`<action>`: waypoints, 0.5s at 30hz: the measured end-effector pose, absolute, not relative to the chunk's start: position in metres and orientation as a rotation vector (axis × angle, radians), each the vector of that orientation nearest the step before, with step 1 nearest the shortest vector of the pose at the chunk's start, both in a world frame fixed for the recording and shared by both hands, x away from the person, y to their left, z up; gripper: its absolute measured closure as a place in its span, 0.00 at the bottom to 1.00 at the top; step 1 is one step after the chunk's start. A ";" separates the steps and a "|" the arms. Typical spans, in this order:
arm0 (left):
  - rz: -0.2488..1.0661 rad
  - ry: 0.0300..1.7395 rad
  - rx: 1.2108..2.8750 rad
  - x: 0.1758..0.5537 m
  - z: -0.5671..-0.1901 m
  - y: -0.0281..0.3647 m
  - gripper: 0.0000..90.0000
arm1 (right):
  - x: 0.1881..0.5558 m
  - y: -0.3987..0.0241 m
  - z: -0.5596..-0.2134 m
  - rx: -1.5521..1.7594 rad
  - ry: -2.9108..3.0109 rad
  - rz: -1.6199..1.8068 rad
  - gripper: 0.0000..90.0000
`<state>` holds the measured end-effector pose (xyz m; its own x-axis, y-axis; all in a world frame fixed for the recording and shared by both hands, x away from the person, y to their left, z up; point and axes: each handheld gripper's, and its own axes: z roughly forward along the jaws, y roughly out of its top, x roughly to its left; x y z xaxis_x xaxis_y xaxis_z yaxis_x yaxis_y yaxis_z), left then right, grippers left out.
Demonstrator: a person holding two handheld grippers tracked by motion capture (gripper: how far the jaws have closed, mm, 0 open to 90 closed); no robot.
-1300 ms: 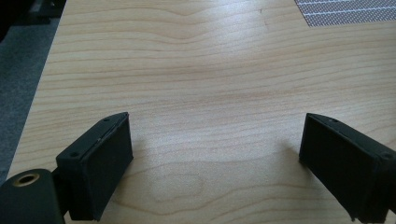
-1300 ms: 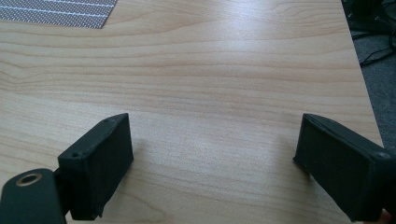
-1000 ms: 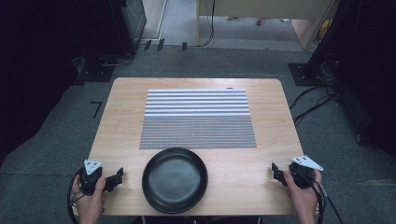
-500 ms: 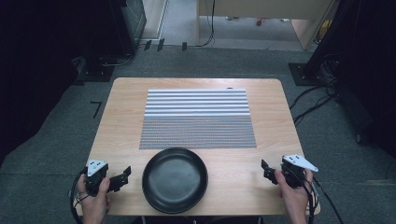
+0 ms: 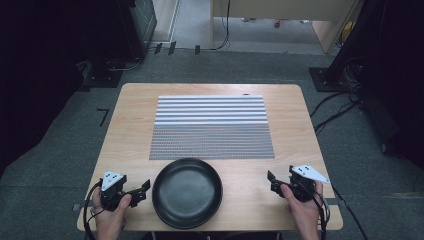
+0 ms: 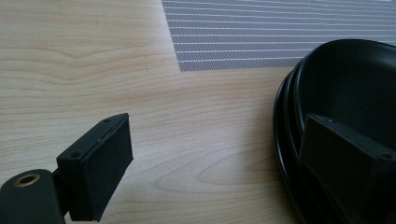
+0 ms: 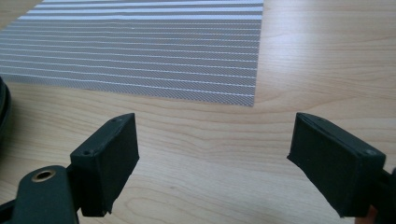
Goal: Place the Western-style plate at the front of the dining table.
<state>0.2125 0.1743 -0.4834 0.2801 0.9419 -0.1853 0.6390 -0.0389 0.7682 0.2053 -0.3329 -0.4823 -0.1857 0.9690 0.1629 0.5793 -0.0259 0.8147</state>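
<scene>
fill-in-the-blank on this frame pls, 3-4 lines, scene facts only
1. The black plate lies between the two claws, near the table's ____ edge.
2. The striped mat lies ____ the plate, seen from the person.
3. Both the left claw and the right claw have their jaws ____.
4. The claw nearer the plate is the ____ one.

Missing words: near; beyond; open; left

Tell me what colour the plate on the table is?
Black and shiny. The plate shows best in the high view, near the table's front edge.
</scene>
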 end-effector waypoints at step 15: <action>0.465 1.393 1.785 0.208 -0.482 0.155 0.10 | 0.203 -0.300 -0.478 1.614 1.795 1.162 0.22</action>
